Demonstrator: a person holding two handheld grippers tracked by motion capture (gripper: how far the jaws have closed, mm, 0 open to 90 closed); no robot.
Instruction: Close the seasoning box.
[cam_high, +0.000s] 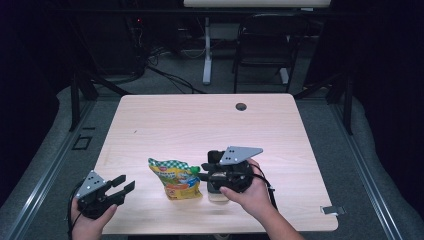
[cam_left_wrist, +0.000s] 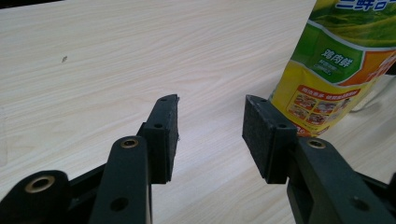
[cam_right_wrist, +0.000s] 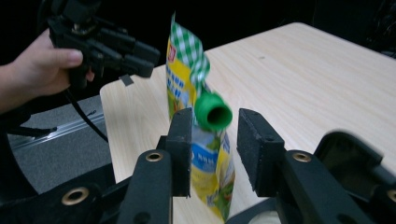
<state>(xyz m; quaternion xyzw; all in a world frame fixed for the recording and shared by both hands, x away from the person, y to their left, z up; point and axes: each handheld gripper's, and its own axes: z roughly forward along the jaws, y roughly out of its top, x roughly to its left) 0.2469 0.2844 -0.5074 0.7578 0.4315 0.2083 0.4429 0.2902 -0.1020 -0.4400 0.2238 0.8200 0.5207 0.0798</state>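
A yellow and green spouted pouch stands upright on the wooden table, near its front edge. Its green cap sits between the pads of my right gripper, and a small gap shows on each side, so the pads do not press on it. In the high view my right gripper points left at the pouch top. My left gripper hovers at the front left corner, open and empty. In the left gripper view its jaws stand apart, with the pouch to the right.
A clear container sits on the table under my right hand. A cable hole lies near the far edge. A dark chair and a desk leg stand beyond the table. A small tag lies at the front right corner.
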